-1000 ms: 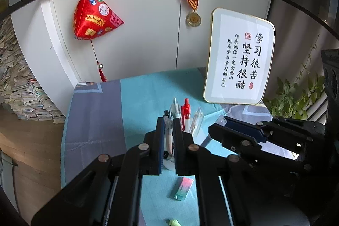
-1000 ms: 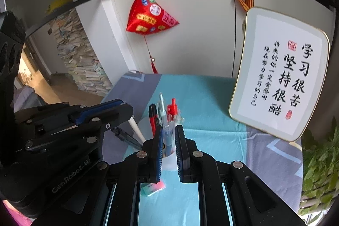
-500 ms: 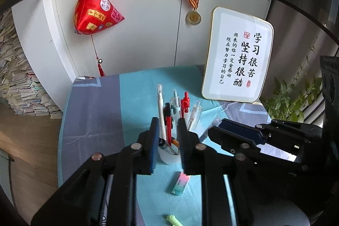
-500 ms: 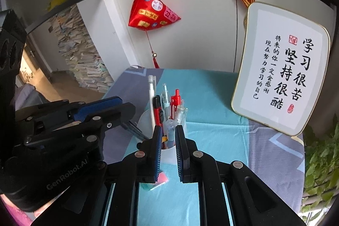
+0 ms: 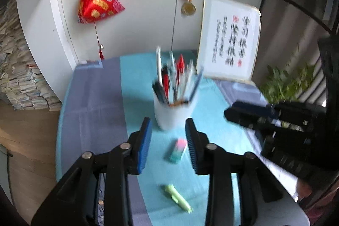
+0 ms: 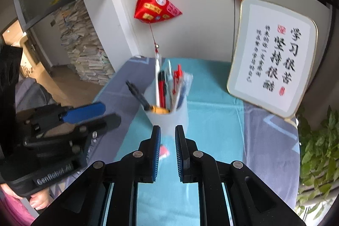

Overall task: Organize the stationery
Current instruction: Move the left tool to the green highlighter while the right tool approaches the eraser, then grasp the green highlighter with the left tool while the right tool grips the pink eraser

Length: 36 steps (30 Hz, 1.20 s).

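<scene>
Two loose pieces remain on the cloth — eraser (image 5: 177, 149) and green highlighter (image 5: 177, 198) — near the pen cup (image 5: 172, 113). My left gripper (image 5: 168, 145) is opening, empty, framing the eraser; my right gripper (image 6: 167, 147) stays out of it, closed on nothing.

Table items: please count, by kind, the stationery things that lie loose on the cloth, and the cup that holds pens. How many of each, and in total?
Pen cup: 1
Eraser, pink and green: 1
Green highlighter: 1
Total: 3
The pens inside the cup are too blurred to count.
</scene>
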Each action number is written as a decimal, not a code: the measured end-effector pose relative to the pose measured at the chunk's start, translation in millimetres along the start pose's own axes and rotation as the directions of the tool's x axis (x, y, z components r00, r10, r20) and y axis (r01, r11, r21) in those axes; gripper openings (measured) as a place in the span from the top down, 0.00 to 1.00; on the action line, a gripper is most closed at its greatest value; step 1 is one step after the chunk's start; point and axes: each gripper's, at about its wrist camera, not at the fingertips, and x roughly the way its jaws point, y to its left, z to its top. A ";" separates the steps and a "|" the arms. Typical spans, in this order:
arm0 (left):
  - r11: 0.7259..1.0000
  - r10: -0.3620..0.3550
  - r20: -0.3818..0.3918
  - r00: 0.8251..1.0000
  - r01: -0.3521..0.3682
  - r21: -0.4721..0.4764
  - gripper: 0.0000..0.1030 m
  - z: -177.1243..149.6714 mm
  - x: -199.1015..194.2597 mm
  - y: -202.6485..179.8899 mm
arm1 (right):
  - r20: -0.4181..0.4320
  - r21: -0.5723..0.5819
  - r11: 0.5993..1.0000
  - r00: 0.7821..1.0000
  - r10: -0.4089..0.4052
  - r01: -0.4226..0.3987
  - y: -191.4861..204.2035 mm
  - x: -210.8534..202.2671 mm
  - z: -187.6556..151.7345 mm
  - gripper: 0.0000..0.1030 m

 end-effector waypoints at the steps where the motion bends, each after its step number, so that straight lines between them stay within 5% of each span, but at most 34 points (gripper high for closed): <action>1: 1.000 0.004 -0.015 1.000 -0.004 -0.002 0.65 -5.7 3.6 0.0 | -0.008 0.004 1.000 1.000 -0.005 0.005 -1.3 0.9 -2.6 0.88; 13: 0.982 -0.034 -0.244 0.969 -0.013 -0.187 0.62 -87.2 36.0 -3.5 | -0.127 0.076 0.997 0.992 0.000 0.010 -2.9 37.0 -32.4 0.88; 19: 0.980 -0.023 -0.264 0.964 -0.030 -0.196 0.66 -93.3 47.6 -12.8 | -0.163 0.148 0.989 0.986 0.027 -0.003 -4.3 51.4 -37.8 0.86; 21: 0.980 -0.031 -0.276 0.961 -0.025 -0.195 0.85 -95.8 54.5 -13.9 | -0.174 0.187 0.982 0.984 0.041 -0.008 -7.6 56.1 -39.5 0.76; 24: 0.978 -0.038 -0.266 0.963 -0.019 -0.208 0.89 -95.8 54.9 -8.3 | -0.174 0.258 0.966 0.983 0.061 -0.014 -14.8 59.9 -41.5 0.62; 36: 0.968 0.061 -0.199 0.978 -0.107 -0.227 0.89 -108.1 22.6 47.4 | -0.213 0.401 0.915 0.976 0.043 0.048 1.5 99.7 -36.3 0.60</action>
